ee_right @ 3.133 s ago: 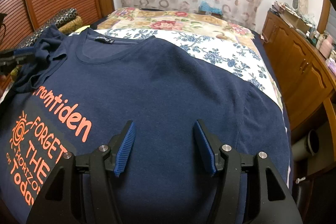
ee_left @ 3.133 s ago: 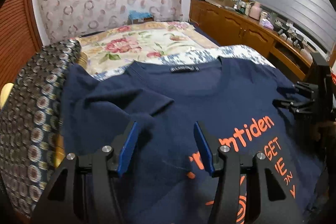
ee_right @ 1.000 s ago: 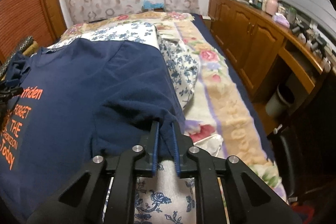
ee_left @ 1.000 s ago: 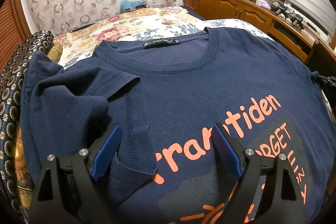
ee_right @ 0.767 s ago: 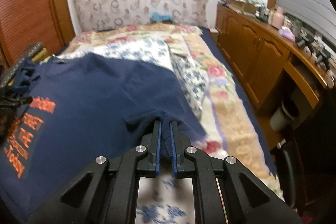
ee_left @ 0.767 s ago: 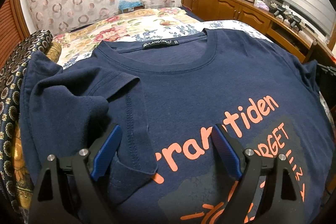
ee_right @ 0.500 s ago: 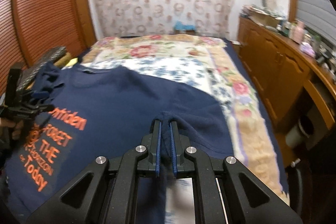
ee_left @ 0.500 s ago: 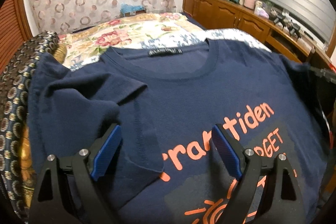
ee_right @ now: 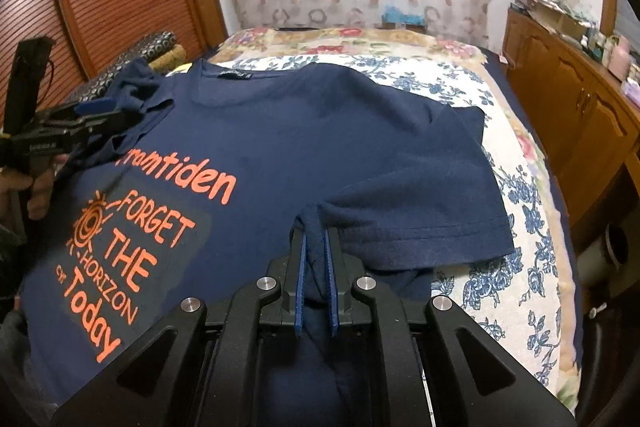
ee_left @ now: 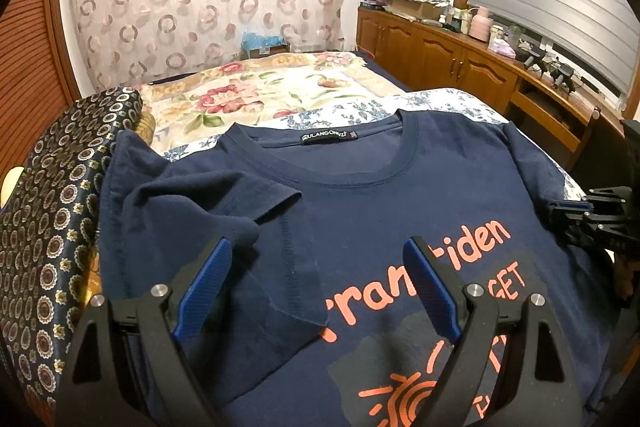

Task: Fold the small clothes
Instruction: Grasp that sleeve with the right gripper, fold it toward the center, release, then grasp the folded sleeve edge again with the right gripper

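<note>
Lying flat: navy tee (ee_left: 400,187), orange print, L sleeve (ee_left: 224,211) folded in.

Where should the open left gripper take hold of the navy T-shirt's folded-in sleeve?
Grip the sleeve at its stitched hem edge, coming in from the shirt's outer left side with the left gripper. The hem lies doubled over the chest and slightly raised, so one finger can slide under it.
</note>
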`<state>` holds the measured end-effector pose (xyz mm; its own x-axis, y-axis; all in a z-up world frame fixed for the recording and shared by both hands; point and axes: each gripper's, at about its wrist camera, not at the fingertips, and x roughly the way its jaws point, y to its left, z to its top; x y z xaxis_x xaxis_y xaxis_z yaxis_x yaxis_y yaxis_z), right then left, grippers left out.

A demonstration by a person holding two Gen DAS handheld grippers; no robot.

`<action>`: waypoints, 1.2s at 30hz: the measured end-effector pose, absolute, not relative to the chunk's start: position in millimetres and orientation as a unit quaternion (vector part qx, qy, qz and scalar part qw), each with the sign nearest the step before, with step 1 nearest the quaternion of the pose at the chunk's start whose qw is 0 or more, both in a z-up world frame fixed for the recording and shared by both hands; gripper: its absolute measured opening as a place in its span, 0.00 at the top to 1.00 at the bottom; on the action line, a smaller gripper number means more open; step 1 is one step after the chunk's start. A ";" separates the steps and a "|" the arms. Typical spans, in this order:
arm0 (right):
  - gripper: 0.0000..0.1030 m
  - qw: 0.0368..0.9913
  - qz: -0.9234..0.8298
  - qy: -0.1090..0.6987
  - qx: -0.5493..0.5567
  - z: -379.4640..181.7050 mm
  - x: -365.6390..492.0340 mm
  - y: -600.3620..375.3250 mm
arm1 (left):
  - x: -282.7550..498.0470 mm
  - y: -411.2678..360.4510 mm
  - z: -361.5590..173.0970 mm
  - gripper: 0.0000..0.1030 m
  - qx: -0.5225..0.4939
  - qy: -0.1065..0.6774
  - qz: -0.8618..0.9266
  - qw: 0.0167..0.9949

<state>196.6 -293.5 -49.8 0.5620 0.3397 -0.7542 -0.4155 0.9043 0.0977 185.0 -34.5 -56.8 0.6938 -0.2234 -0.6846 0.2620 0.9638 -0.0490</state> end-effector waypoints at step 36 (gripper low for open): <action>0.94 0.888 0.138 0.433 -0.063 -50.4 230.5 -350.8 | 183.3 -49.5 -74.5 0.14 0.042 0.379 -0.139 0.914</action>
